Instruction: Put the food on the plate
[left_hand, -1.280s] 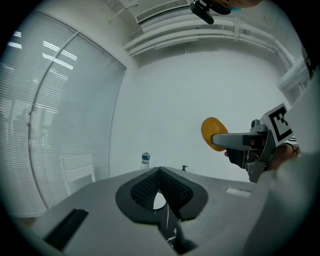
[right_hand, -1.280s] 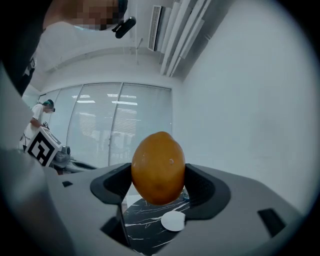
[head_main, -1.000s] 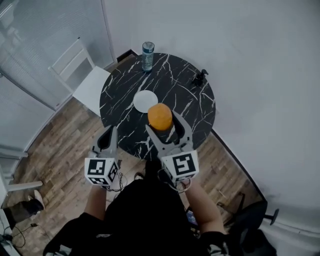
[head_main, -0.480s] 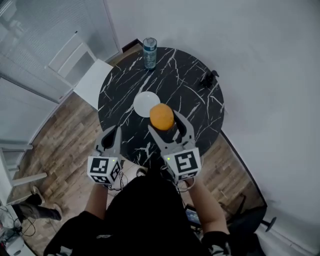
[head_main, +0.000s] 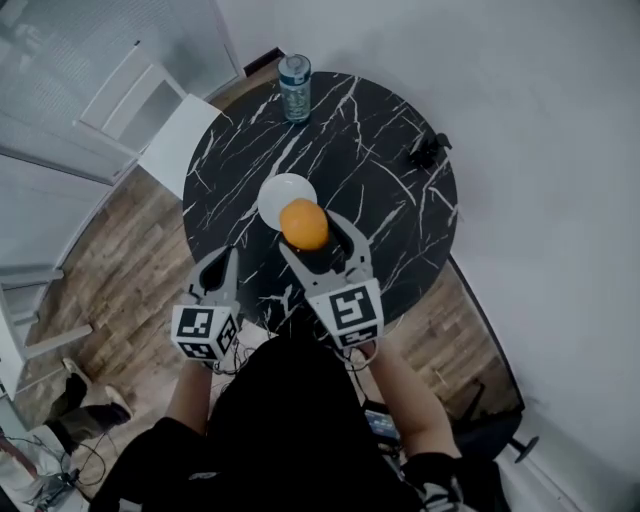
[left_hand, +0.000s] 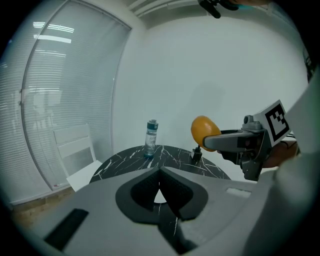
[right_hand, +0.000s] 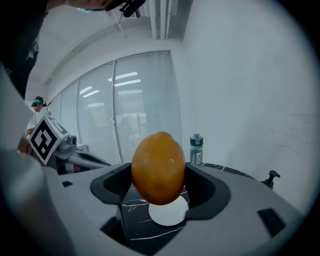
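round black marble table (head_main: 380, 170), white plate (head_main: 273, 193), water bottle (head_main: 294, 88), small black object (head_main: 427, 152)

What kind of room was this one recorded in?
Probably an office or meeting room rather than a kitchen: glass partition walls with blinds, a round black marble-look table with a white chair beside it, and a wood-plank floor.
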